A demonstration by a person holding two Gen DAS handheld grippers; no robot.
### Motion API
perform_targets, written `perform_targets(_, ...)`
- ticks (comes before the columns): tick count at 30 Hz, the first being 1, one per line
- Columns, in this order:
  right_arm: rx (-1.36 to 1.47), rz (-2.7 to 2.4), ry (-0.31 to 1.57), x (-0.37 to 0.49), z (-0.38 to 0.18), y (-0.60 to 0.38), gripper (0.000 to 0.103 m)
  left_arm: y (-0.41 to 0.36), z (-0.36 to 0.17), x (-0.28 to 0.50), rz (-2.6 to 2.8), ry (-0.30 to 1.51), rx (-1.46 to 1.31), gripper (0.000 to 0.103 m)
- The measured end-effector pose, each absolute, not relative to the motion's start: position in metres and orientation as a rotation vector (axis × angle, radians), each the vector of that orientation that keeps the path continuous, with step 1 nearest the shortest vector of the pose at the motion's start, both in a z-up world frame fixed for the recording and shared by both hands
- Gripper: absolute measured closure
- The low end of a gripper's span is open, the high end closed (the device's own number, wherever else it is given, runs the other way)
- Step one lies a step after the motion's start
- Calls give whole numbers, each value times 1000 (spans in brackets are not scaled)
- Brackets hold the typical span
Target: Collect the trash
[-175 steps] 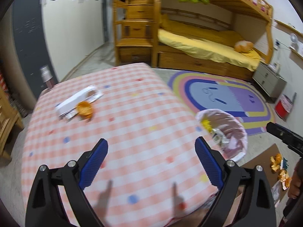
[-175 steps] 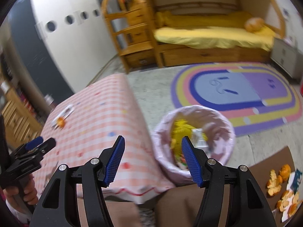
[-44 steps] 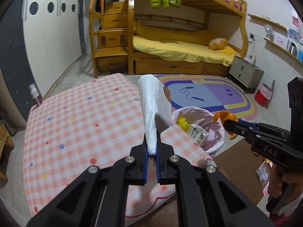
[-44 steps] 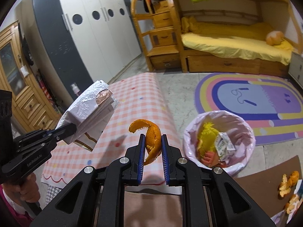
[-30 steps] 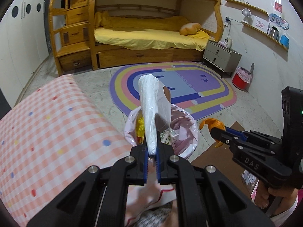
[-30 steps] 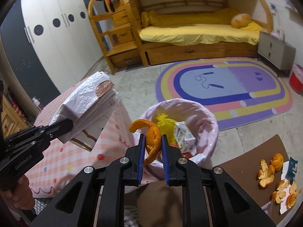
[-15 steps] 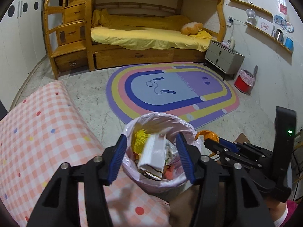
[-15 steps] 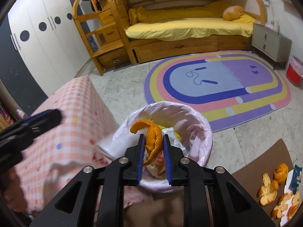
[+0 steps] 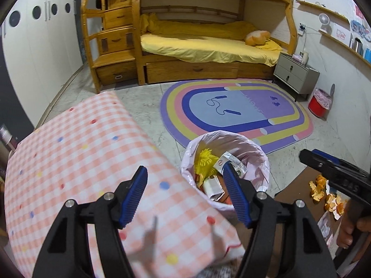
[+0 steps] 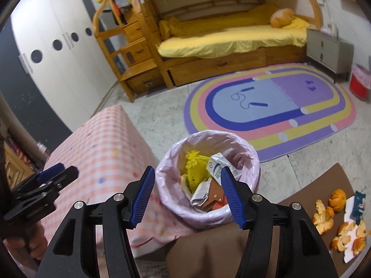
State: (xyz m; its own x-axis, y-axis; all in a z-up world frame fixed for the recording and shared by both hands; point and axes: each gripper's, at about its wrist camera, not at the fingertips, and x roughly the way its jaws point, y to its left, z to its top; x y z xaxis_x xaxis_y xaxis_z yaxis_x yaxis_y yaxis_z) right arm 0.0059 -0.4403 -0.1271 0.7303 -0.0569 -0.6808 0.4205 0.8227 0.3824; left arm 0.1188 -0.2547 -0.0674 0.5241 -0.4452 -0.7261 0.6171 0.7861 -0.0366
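Both the left gripper and the right gripper are opening with nothing between their jaws, above the lined bin beside the table's corner, so the orange peels on the floor risk being overlooked.

Layout: desk sits left, trash bin on the floor just beside its right edge. In the bin: carton, crumpled wrapper and other trash piled together. Rug lies on the floor behind the bin, bunk bed behind the rug, against the back wall. Nightstand stands right of the bed, a small bin right of the nightstand. Wardrobe along the left wall, behind the desk. Orange peels lie on the floor right of the trash bin, well apart from it.
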Motion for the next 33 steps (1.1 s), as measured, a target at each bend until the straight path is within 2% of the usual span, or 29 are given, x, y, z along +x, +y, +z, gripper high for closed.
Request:
perform_targets(1, 543, -271, 713, 4, -122, -435, 40, -247, -64, 116, -634, 795, 230, 36)
perform_targets(3, 519, -241, 729, 0, -112, -421, 28, -230, -56, 107, -612, 786, 215, 32)
perform_targets(6, 484, -161, 751, -8, -94, -389, 16, -201, -49, 93, -555, 784, 210, 27)
perform_targets(12, 365, -36, 734, -24, -58, -327, 11, -132, -28, 66, -395, 828, 184, 8)
perform_targets(25, 320, 172, 687, -45, -5, -245, 10, -18, 3, 5, -176, 811, 94, 7)
perform_targets(33, 210, 137, 666, -54, 0, -219, 10, 19, 1, -13, -93, 853, 77, 7)
